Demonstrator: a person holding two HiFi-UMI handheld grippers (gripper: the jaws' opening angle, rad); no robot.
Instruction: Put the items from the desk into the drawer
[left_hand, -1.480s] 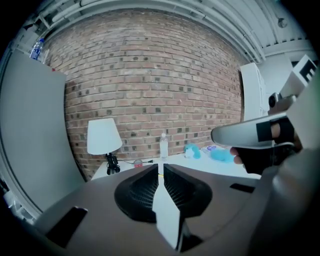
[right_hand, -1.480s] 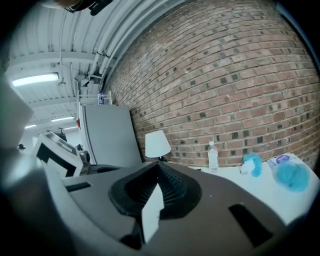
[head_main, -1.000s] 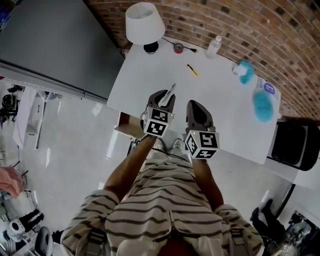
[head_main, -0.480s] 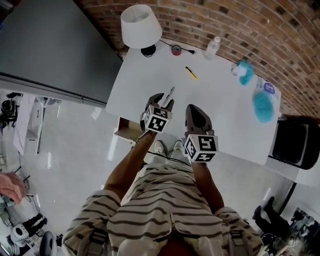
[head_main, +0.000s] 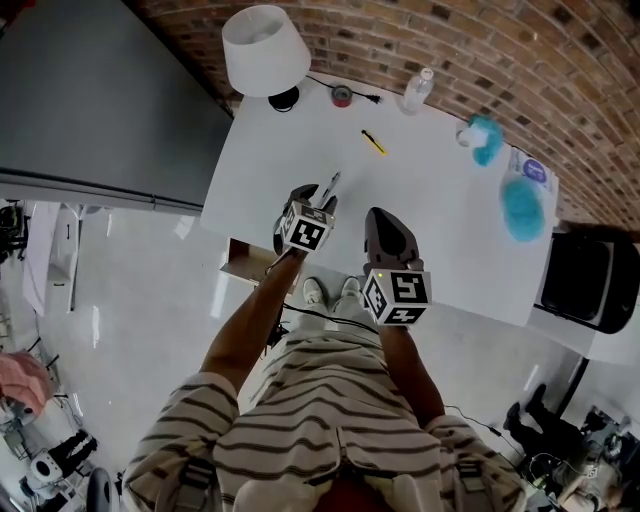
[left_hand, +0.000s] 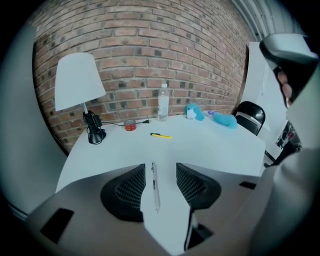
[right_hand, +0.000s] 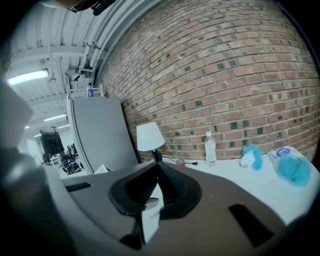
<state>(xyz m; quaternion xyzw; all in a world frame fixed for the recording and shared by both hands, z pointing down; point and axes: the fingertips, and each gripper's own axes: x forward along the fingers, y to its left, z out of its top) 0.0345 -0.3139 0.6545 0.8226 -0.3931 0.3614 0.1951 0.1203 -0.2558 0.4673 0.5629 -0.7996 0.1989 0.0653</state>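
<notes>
Now left gripper (left_hand: 161, 166) tilts steeply down, jaws just opened wide astride pen (left_hand: 155, 186); right gripper (right_hand: 158, 164) closed

In the head view the left gripper (head_main: 318, 203), whose jaws have just been opening and now stand clear on either side of the pen (head_main: 331, 184), covers the pen's near end. Well beyond those jaws, the yellow item (head_main: 373, 142) is too small to identify. Behind them, the drawer (head_main: 240, 262) shows only a corner past the tabletop (head_main: 440, 240). Far to their right, the picture's edge cuts off the black chair (head_main: 585, 290).
</notes>
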